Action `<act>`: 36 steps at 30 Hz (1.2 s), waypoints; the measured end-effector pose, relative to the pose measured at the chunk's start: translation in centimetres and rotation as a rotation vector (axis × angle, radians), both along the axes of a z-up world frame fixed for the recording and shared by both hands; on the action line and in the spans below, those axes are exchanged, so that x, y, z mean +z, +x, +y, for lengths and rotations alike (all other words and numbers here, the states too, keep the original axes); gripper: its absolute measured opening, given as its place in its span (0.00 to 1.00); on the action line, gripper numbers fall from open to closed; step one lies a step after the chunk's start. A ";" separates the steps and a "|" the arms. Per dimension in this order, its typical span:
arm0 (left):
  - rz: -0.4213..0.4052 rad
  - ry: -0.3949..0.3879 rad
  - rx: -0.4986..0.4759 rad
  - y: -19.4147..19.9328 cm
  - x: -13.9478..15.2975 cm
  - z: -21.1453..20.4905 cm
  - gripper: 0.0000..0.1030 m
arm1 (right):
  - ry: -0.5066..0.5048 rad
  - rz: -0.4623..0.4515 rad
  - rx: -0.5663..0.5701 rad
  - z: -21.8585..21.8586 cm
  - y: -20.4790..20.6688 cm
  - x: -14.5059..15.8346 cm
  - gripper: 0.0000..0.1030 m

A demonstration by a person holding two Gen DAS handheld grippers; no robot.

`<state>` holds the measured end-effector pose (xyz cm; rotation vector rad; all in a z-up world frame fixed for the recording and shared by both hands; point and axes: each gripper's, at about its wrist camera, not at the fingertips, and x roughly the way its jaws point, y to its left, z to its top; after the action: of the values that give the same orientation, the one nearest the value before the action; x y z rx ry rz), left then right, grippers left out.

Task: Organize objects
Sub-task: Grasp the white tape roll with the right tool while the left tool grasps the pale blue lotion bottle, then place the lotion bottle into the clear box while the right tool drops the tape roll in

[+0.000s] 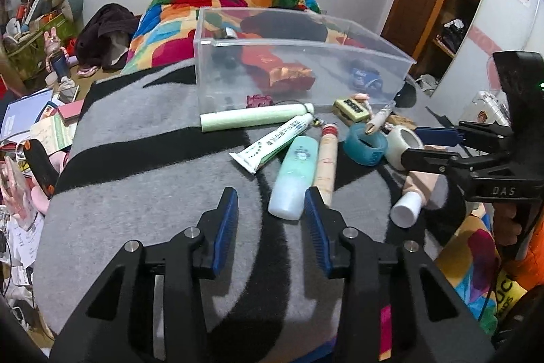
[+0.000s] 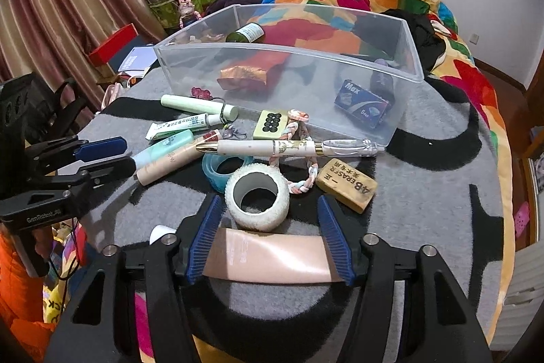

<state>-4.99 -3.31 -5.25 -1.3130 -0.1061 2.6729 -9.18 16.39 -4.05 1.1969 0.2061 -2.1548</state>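
The right claw [image 2: 268, 227] straddles a pink tube [image 2: 268, 256], pads against its sides. The left claw [image 1: 270, 210] stands open beside a mint bottle [image 1: 294, 179]. Beyond lies a clear box [image 2: 190, 70] on the grey blanket [image 2: 425, 193].

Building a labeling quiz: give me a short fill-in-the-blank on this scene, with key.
1. The pink tube lies between the fingers of the ____ claw.
2. The blue Max box lies ____ the clear bin.
3. The pen rests across the ____ ring and a braided cord.
4. The tan eraser carries the print "4B ____".

Missing words: right; inside; blue; ERASER
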 end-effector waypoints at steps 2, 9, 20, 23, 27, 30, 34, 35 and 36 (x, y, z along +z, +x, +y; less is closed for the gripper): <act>-0.012 -0.011 -0.010 -0.6 -0.4 0.4 0.39 | 0.003 -0.001 0.001 -0.2 0.0 -0.1 0.49; 0.002 -0.066 -0.060 -2.1 -0.8 2.8 0.33 | 0.002 0.006 0.013 -0.9 -0.1 0.0 0.34; 0.040 -0.048 -0.041 -1.2 0.1 3.1 0.23 | -0.025 0.075 0.003 0.1 0.7 1.9 0.33; 0.066 -0.028 -0.028 -0.8 1.1 2.7 0.23 | -0.043 0.089 -0.003 0.5 0.7 2.8 0.33; 0.114 -0.003 -0.016 -0.6 3.0 2.3 0.23 | -0.060 0.114 -0.014 0.7 0.5 4.0 0.33; 0.156 0.010 -0.004 -0.8 4.5 2.3 0.23 | -0.075 0.140 -0.032 1.0 0.1 5.0 0.33; 0.195 0.036 0.019 -1.6 6.2 2.0 0.23 | -0.105 0.162 -0.062 1.3 -0.9 6.4 0.33; 0.204 0.042 0.026 -1.9 6.6 1.9 0.23 | -0.111 0.168 -0.070 1.3 -1.1 6.8 0.33; 0.211 0.050 0.032 -2.2 7.0 1.7 0.23 | -0.116 0.174 -0.075 1.4 -1.4 7.1 0.33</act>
<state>-7.21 -1.57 1.72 -1.0154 -0.1674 2.7965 -10.56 17.76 3.04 0.9664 0.1110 -2.3048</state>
